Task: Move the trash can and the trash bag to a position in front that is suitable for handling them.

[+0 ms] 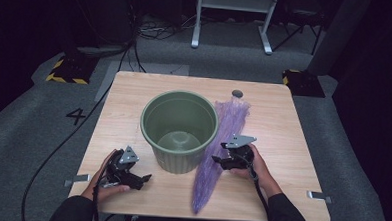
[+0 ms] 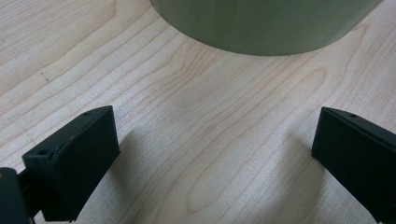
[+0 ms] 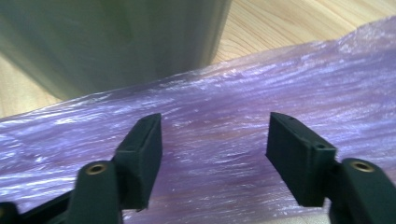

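Observation:
A green plastic bucket (image 1: 179, 130) stands upright and empty near the middle of the wooden table (image 1: 282, 144). Along its right side lies a long, crumpled purple plastic bag (image 1: 221, 146), flat on the wood. My right gripper (image 1: 217, 160) hovers low over the bag's middle, pointing left toward the bucket; its jaws stand apart over the purple bag (image 3: 243, 126) with the pads not pressing on it. My left gripper (image 1: 143, 179) rests low at the table's front left, open, with bare wood between its fingers (image 2: 74, 158) and the bucket's wall (image 2: 261, 23) just ahead.
A dark round hole (image 1: 237, 93) marks the table's far edge behind the bag. Metal brackets (image 1: 319, 196) stick out at the front corners. Cables (image 1: 83, 120) run over the grey floor at the left, and a white frame (image 1: 233, 17) stands beyond the table.

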The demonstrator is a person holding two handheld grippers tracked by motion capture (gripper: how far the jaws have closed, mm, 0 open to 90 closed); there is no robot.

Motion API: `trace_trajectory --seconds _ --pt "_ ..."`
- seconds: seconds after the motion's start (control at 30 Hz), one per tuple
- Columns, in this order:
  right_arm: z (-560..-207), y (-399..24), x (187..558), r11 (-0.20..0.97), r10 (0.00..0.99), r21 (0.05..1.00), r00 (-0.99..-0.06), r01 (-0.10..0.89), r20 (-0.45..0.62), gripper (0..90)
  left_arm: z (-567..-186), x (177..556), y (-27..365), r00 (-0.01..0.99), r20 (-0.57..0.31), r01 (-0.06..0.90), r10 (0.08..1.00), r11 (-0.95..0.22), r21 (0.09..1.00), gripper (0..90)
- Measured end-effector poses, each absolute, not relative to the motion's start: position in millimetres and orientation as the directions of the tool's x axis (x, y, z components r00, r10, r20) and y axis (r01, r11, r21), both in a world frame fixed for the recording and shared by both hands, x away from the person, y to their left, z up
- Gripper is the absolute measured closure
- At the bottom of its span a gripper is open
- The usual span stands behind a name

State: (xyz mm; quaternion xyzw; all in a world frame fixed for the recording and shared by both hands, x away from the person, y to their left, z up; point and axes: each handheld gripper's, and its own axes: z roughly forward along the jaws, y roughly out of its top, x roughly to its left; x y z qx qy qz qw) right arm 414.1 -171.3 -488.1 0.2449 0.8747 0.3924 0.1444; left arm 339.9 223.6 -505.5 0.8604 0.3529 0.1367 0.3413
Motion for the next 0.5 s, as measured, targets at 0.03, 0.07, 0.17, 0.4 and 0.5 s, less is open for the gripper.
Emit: trace_trajectory --seconds 0.03,0.07,0.17,0.4,0.5 --pt "-491.1 -172.3 416.5 0.565 0.552 0.755 -0.833 0.333 -0.045 45.1 -505.6 339.8 223.2 0.714 -0.008 0.514 0.7 -0.517 0.684 0.3" --pt "-491.1 -172.3 416.5 0.565 0.552 0.755 -0.833 0.333 -0.045 45.1 -505.6 339.8 223.2 0.714 -0.008 0.514 0.7 -0.517 0.684 0.3" --pt "-496.5 -172.5 419.1 0.573 0.575 0.739 -0.816 0.354 -0.055 56.2 -505.8 339.7 222.6 0.715 -0.008 0.512 0.699 -0.517 0.686 0.3" --pt "-497.5 -174.7 420.5 0.565 0.584 0.74 -0.81 0.365 -0.047 69.2 -505.6 340.0 221.2 0.72 -0.007 0.51 0.694 -0.521 0.685 0.2" --pt "-497.9 -177.4 421.5 0.55 0.612 0.743 -0.79 0.381 -0.048 74.5 -505.7 340.3 220.0 0.723 -0.006 0.506 0.691 -0.524 0.685 0.2"
